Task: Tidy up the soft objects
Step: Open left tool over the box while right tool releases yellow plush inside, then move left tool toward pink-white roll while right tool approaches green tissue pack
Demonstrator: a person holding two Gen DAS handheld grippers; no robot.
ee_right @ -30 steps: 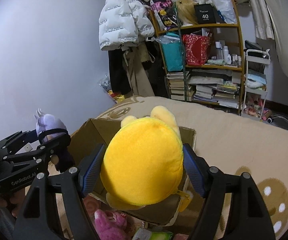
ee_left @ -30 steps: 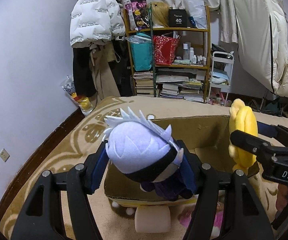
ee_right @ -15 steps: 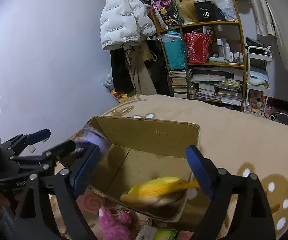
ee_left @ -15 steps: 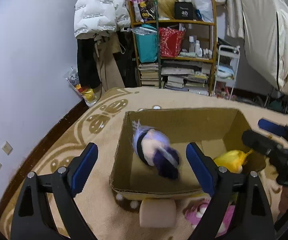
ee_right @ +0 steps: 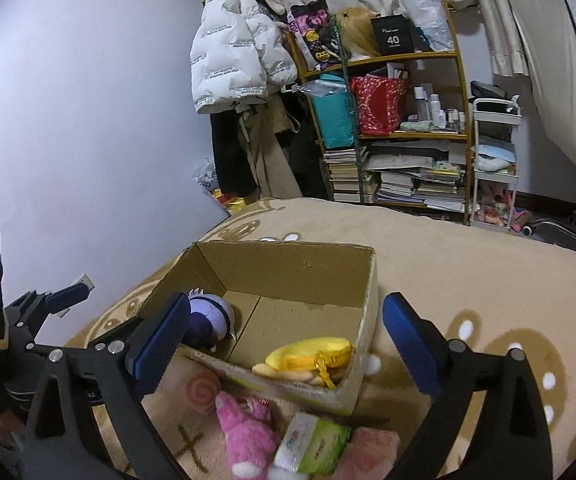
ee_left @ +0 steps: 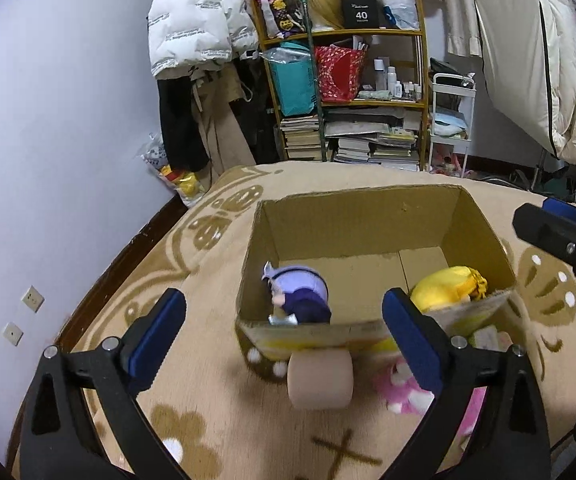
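- Both your grippers hang above the near edge of the cardboard box (ee_left: 351,216), the left gripper (ee_left: 284,322) and the right gripper (ee_right: 286,330) each with jaws spread wide and nothing between them.
- Inside the box, the purple-haired doll (ee_left: 297,294) lies at the left end against the near wall, and the yellow plush (ee_right: 311,356) sits in the near right corner.
- Outside, on the patterned blanket (ee_right: 467,260), the pink plush (ee_right: 248,428), the beige roll (ee_left: 319,380) and the tissue pack (ee_right: 311,442) wait right against the box front.
- Watch that crowding: reach down for the pink plush with jaws this wide and you could pinch the tissue pack along with it.
- The box wall looks light; nudge it with a finger on the way down and it may slide or tip.
- Your two grippers sit close together, so crossing paths risks a knock.
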